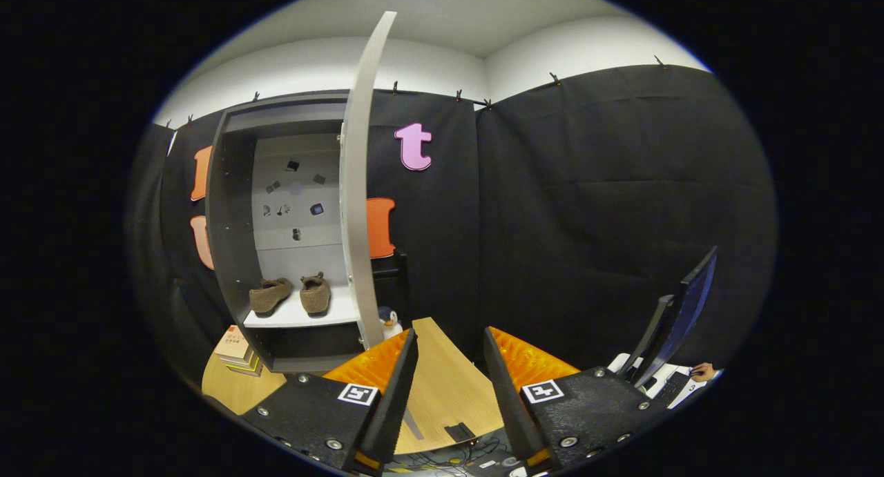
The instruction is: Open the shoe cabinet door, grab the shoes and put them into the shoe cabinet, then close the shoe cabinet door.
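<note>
gripper [450, 366] held with fingers apart and nothing between them, wooden table [442, 387] seen below, shoe cabinet [238, 256] beyond, door [356, 187] swung open, two brown shoes [290, 295] set side by side on its shelf [293, 317]

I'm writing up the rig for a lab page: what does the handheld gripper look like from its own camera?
The gripper has two flat, wedge-shaped fingers tapering forward. Each springs from a textured black body plate studded with round silver screws, and each plate carries one square black-and-white marker tag. Ribbed orange panels run along the outer sides. The fingers stand apart with nothing between them.
</note>
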